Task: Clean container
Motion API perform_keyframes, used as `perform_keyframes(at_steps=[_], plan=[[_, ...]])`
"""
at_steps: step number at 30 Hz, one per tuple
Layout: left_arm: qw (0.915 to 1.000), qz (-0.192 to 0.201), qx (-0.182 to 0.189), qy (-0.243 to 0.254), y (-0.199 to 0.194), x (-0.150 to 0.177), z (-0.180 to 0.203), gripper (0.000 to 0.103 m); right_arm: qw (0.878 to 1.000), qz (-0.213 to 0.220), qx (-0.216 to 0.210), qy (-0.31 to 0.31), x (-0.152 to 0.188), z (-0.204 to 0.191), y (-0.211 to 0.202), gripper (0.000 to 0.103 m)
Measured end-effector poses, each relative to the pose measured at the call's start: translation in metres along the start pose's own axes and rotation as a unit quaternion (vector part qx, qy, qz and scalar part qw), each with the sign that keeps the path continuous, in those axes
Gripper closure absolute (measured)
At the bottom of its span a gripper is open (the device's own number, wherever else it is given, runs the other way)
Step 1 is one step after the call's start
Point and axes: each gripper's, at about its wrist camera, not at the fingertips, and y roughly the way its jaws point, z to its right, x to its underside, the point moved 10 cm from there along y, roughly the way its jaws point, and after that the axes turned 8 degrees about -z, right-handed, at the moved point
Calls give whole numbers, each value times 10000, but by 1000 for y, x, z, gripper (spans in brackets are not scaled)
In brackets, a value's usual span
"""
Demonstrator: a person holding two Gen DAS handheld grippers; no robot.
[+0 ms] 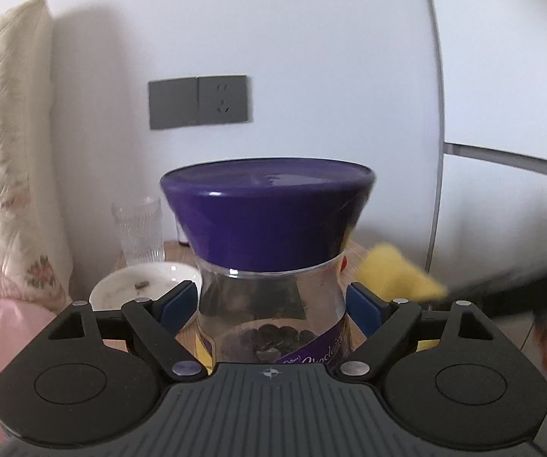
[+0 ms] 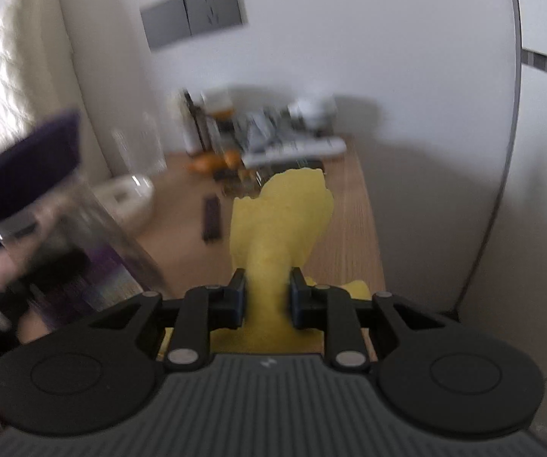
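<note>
Wooden tabletop (image 2: 353, 205) against a white wall, cluttered at the back.
Left claw (image 1: 273, 301) spread around the purple-lidded jar (image 1: 269, 266), pads apart from the glass; right claw (image 2: 265, 297) pinches a yellow cloth (image 2: 281, 213) just beside it.

A wooden table (image 2: 353, 205) carries a white bowl (image 1: 136, 285), ribbed glass (image 1: 138, 230) and remote (image 2: 211, 218).
</note>
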Motion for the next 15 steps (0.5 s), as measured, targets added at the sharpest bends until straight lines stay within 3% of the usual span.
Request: perform_keyframes(at_steps=[4, 11, 15], plan=[[9997, 44, -145, 182, 12, -12, -5, 10, 9999, -73, -59, 58, 16, 2, 13, 78], [9999, -17, -154, -61, 2, -12, -10, 4, 10000, 63, 5, 42, 18, 3, 14, 76], [9998, -129, -64, 132, 2, -14, -8, 3, 9992, 151, -194, 302, 12, 4, 12, 58]])
